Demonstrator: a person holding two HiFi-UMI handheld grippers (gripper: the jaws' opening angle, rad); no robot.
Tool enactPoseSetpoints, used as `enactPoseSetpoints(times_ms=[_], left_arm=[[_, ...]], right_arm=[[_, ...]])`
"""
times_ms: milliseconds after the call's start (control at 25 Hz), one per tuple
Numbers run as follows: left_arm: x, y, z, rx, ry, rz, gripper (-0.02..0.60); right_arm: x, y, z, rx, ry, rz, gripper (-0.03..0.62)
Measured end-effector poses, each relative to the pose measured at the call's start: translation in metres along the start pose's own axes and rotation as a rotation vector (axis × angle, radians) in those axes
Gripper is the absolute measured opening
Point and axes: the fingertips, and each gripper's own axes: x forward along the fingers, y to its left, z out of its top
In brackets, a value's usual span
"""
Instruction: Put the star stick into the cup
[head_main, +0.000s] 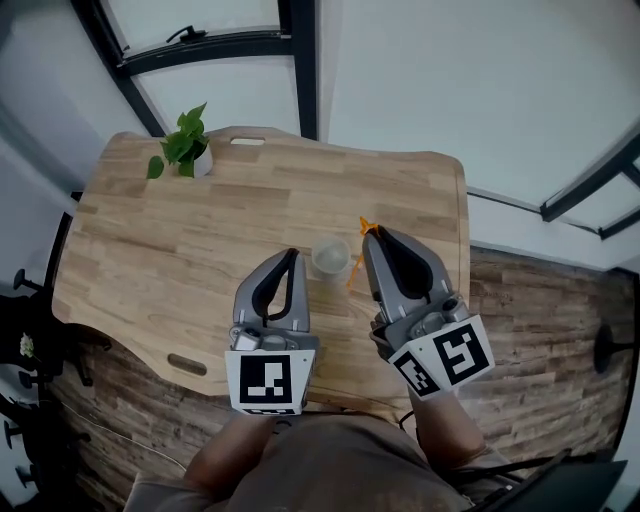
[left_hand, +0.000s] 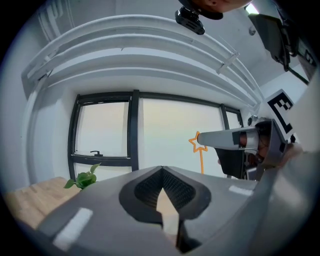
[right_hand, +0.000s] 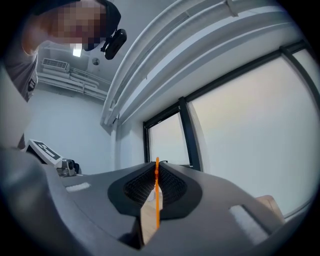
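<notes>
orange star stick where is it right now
The thin orange star-topped stick is clamped in the right gripper, just right of the clear cup on the wooden table in the head view.

The cup stands on the worktop between the left tongs and the right tongs. The star stick is just right of the cup, and the plant is at the far left corner.

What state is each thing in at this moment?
left gripper: shut, empty.
right gripper: shut on star stick.
star stick: held, beside the cup, not in it.
cup: upright on the table, no stick inside.
potted plant: upright at the far corner.
</notes>
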Motion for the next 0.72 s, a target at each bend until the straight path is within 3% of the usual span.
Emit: enactPoseSetpoints(times_ms=[200,720], left_arm=[[0.02,0.02,0.006,-0.008,-0.022,-0.029,0.0],[0.052,0.047,-0.037,-0.062,0.068,-0.054,0.0]], right_arm=[[0.027,0.0,0.006,-0.024,-0.011,-0.02,0.043],[0.063,-0.023,-0.041,-0.003,0.079,-0.056,0.044]])
